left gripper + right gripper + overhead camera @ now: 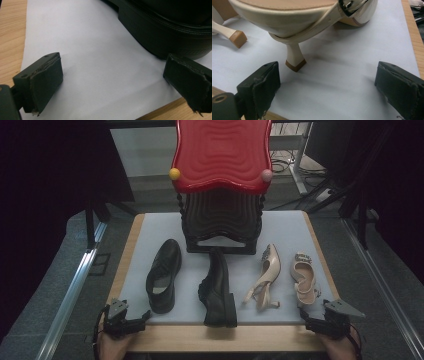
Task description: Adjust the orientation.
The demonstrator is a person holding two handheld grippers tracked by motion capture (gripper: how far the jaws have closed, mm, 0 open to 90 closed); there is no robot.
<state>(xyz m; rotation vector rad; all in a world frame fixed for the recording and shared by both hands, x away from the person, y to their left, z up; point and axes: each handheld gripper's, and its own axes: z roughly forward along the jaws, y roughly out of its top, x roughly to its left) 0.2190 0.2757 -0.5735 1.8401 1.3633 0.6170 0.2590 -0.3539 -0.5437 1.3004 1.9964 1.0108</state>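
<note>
Nearest to me, my left gripper [131, 321] rests at the near left corner of the table [220, 339], on the bare wooden strip in front of the pale mat [285, 227]. Its jaws stand wide apart with nothing between them. In the left gripper view the heel of the left black shoe [172, 30] sits just beyond the right-hand jaw, near it, though I cannot tell whether they touch.

My right gripper [316, 322] sits at the near right corner, also wide open and holding nothing. In the right gripper view the block heel of the right cream slingback [312, 17] stands on the mat just beyond the left-hand jaw, close but apart from it.

A little farther in, four shoes lie in a row on the mat. From left to right: the left black shoe [164, 275], upright with its heel toward me; the second black shoe [218, 287], tipped on its side; the left cream slingback [265, 276], lying on its side with its thin heel pointing near and right; and the right cream slingback [304, 277], upright, with a jewelled buckle at the toe.

Farthest, at the back middle of the table, stands a dark shoe rack [222, 220], and a red wavy panel [221, 152] rises above it, with a yellow knob [174, 174] at its left and a pink knob [267, 175] at its right
</note>
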